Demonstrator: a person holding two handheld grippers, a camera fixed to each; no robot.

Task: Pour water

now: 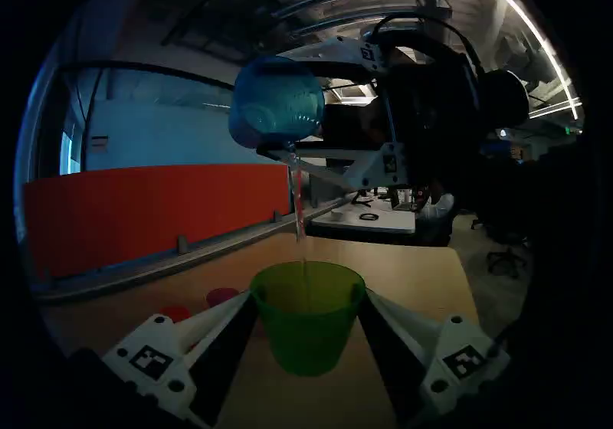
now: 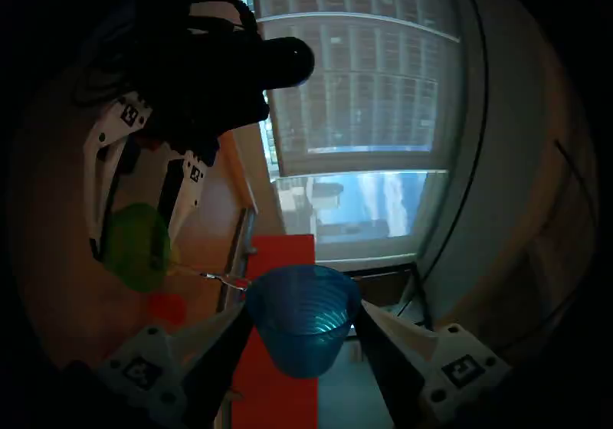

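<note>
My surface (image 1: 414,276) open ahead to its far edge at the red partition (image 1: 153,214), left gripper (image 1: 307,300) closed on the green cup (image 1: 308,337), right gripper (image 2: 303,310) clamping the tipped blue cup (image 2: 303,337) above, water stream (image 1: 299,214) landing inside the green rim.

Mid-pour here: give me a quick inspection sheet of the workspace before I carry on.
Surface: wooden table, dimly lit; no puddle seen.
Job's things: green cup upright; blue cup tilted above it, with a thin water stream falling into the green cup.
Clutter: small red thing and small pink thing on the table behind the left fingers; what they are is unclear.
Grippers: left gripper shut on green cup; right gripper shut on blue cup.
Cables: black cable looping over the left gripper's body.
Surroundings: red partition along the table's far edge, office chair, ceiling light strip, window.
</note>
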